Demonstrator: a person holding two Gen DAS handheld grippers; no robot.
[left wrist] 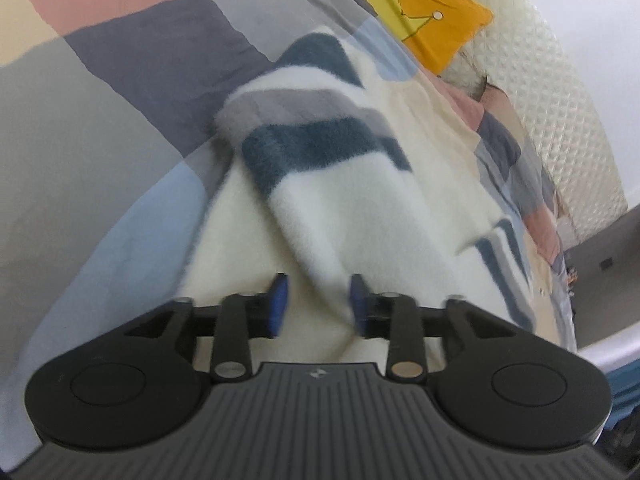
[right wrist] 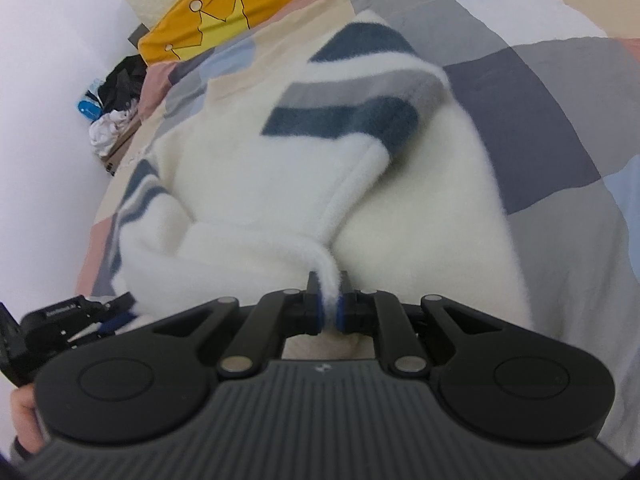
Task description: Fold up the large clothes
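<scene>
A: Right gripper (right wrist: 329,312) is nearest, jaws pressed together, pinching a thin white fold of the sweater (right wrist: 320,184). Grip looks solid, cloth sits between both blue pads.

B: And the left gripper (left wrist: 319,306)?

A: Jaws spread, pads not pressing. A sleeve fold lies between them, touching the right-hand pad at most. Picture is blurred there, so I'd call it released, not held.

B: Where's the sweater itself?

A: Flat on the bed (right wrist: 560,128), on the patchwork cover, roughly mid-bed. Striped sleeve (right wrist: 352,116) is folded across the white body. Second striped sleeve (right wrist: 136,196) lies toward the wall-side edge. Yellow pillow (right wrist: 224,12) is at the head end, well apart.

B: So the step?

A: My guess: sleeve laid in, next fold goes with the right-hand pinch. Doing it well means keeping that pinch low and carrying it straight across, so the sleeve doesn't drag off. Left should clear the fold before moving, fleece clings to pads.

B: Risk?

A: One-point pinch bunches the fabric. Left should regrip a matching edge first.
</scene>
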